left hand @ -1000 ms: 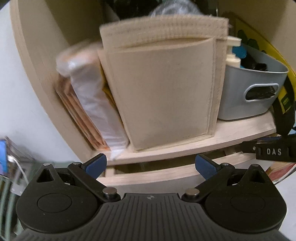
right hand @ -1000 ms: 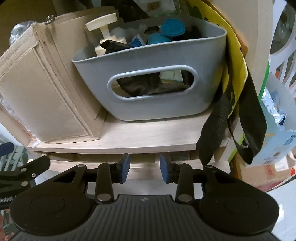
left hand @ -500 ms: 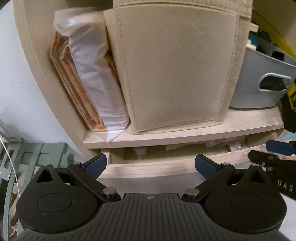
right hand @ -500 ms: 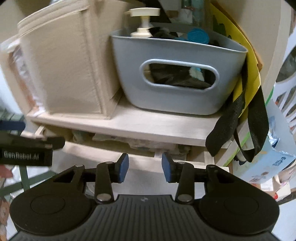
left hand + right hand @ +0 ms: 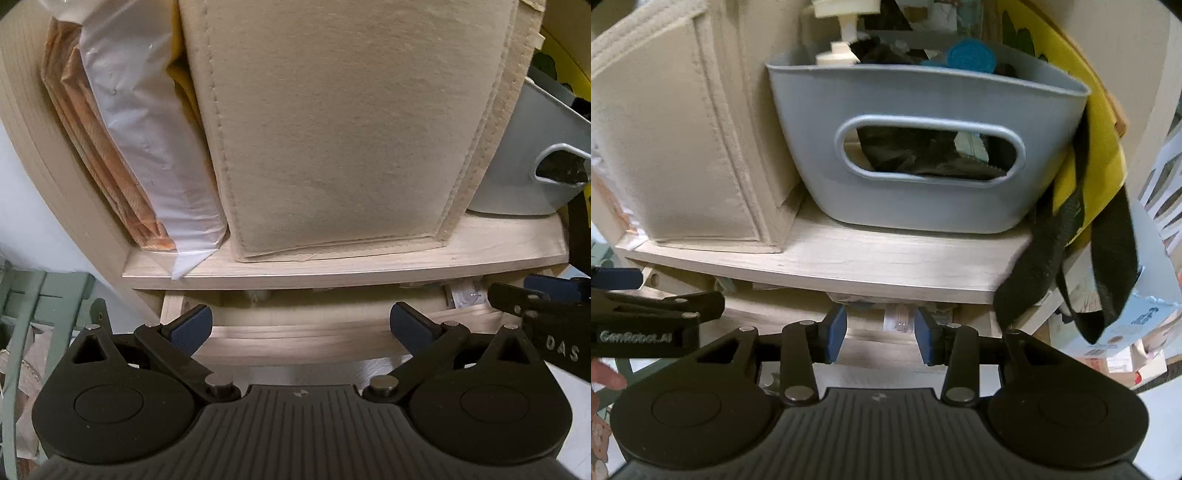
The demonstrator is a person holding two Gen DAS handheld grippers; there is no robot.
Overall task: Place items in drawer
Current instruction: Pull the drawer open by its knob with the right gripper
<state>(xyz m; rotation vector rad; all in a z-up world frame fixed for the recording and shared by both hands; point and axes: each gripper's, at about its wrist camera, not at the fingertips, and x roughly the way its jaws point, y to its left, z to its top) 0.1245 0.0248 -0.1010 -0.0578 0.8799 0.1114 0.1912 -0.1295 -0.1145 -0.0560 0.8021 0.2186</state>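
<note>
**Both grippers at the drawer front, below a crowded shelf**

Under the pale wooden shelf board (image 5: 332, 266) sits the drawer (image 5: 295, 332), pulled out just a little, so a dark slot shows between its front panel and the board above. Through that slot, in the right wrist view, some packets and wrappers (image 5: 897, 317) lie inside the drawer; what they are is too hidden to tell.

On the shelf itself the space is packed edge to edge. A beige felt organizer (image 5: 343, 129) stands upright in the middle, touching the white plastic-wrapped bundle (image 5: 147, 147) and the orange paper packs (image 5: 92, 147) that lean against the curved wooden side wall (image 5: 44, 155) on the left. To its right, just beside it, stands a grey plastic basket (image 5: 923, 92) with an oval handle hole, filled with a cream pump bottle (image 5: 842, 37), a blue cap (image 5: 971, 57) and dark bags. A yellow bag (image 5: 1089, 147) is squeezed behind the basket, and its black straps (image 5: 1071, 240) hang down over the shelf's right edge, past the drawer's right end.

The left gripper (image 5: 301, 325) is level with the drawer front, its blue-padded fingers spread wide and holding nothing. The right gripper (image 5: 881, 334) is at the slot near the drawer's right half, its fingers narrowly apart with nothing between them. The only free room is in front of the drawer; a green frame (image 5: 40, 295) stands off to the left and cardboard boxes (image 5: 1126, 332) to the right.
</note>
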